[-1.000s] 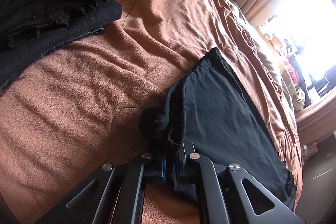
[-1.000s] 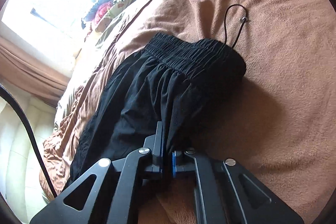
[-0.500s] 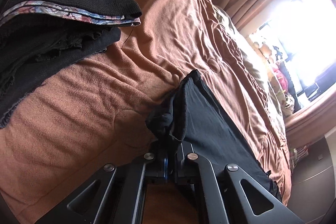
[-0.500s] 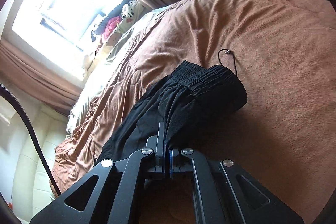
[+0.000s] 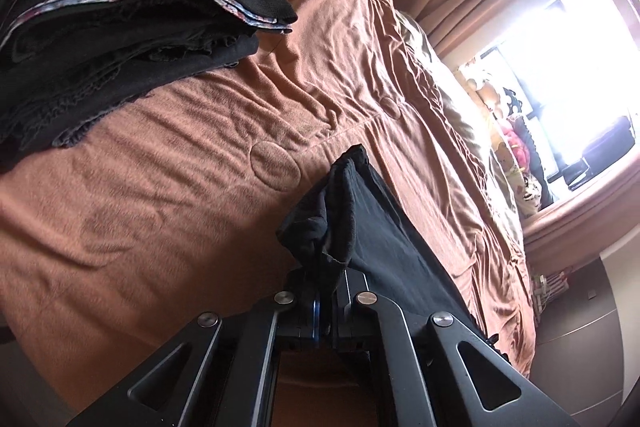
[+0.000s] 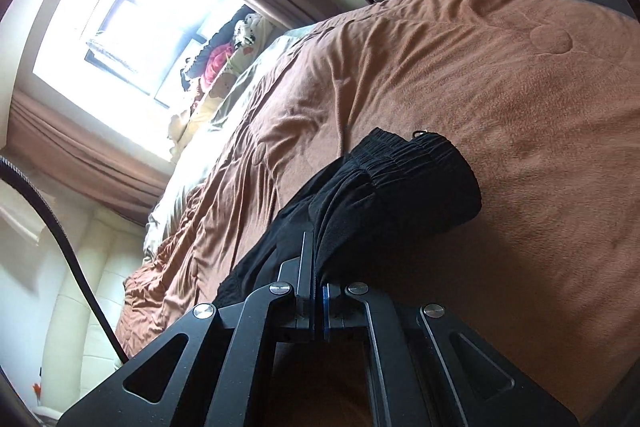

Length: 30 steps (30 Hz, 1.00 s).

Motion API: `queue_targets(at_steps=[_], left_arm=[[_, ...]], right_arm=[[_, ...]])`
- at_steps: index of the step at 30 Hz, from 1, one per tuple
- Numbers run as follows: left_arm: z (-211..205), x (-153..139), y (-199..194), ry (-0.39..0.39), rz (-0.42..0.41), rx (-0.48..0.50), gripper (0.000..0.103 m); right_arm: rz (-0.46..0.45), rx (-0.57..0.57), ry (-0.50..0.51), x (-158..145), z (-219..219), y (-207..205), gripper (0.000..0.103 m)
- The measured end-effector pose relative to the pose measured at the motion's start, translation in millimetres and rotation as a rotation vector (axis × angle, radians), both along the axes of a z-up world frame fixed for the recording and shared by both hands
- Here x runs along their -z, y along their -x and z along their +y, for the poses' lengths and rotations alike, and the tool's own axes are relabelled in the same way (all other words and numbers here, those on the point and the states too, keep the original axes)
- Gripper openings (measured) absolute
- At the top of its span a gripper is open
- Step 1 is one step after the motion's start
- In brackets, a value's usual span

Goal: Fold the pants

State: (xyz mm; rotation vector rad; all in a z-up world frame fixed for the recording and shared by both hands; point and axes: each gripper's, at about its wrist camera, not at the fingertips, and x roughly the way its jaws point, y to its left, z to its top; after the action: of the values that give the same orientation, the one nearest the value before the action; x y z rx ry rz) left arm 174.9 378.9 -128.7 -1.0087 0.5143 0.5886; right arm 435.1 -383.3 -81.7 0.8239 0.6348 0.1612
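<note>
Brown bed blanket (image 5: 200, 187) below; I have the pants (image 5: 384, 227) lifted, left gripper (image 5: 322, 301) and right gripper (image 6: 316, 289) fingers each clenched on 1 end. Next I judge: lay them down doubled, edges aligned.

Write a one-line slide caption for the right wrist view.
Right gripper shut on the black pants, elastic waistband end lifted over the brown bedspread.

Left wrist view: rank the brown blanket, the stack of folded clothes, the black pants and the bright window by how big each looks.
1. brown blanket, fills most of the view.
2. stack of folded clothes.
3. black pants and window: look about alike, and the pants sit right by the camera, so no ranking.
</note>
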Motion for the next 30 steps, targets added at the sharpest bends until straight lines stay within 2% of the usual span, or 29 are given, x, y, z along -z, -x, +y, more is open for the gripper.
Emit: queue_targets(at_steps=[11, 16, 18, 22, 25, 27, 28, 30], left_arm=[[-25.4, 4.0, 39.2, 0.043, -0.022, -0.009, 0.003], [-26.2, 29.7, 44.4, 0.086, -0.007, -0.005, 0.003], [-26.2, 42.5, 45.6, 0.115, 0.001, -0.006, 0.003], [-27.0, 58.7, 48.0, 0.152, 0.007, 0.002, 0.004], [-29.6, 65.0, 48.9, 0.163, 0.007, 0.024, 0.01], [-32.5, 67.1, 50.0, 0.171, -0.006, 0.041, 0.024], [-34.2, 67.3, 51.1, 0.176, -0.025, 0.048, 0.029], [-38.5, 65.0, 51.5, 0.168, -0.045, 0.055, 0.042]], right_arm=[[-0.005, 0.0, -0.009, 0.2, -28.1, 34.1, 0.0], [0.026, 0.018, -0.039, 16.7, -31.2, 38.3, 0.0], [0.061, 0.033, -0.044, 26.4, -30.3, 41.5, 0.003], [0.101, 0.055, -0.12, 42.7, -30.1, 50.9, 0.006], [0.11, 0.067, -0.158, 47.3, -27.9, 63.0, 0.017], [0.107, 0.072, -0.162, 43.4, -25.2, 72.5, 0.027], [0.105, 0.075, -0.161, 43.3, -24.7, 79.2, 0.032], [0.086, 0.091, -0.151, 36.4, -22.3, 92.2, 0.05]])
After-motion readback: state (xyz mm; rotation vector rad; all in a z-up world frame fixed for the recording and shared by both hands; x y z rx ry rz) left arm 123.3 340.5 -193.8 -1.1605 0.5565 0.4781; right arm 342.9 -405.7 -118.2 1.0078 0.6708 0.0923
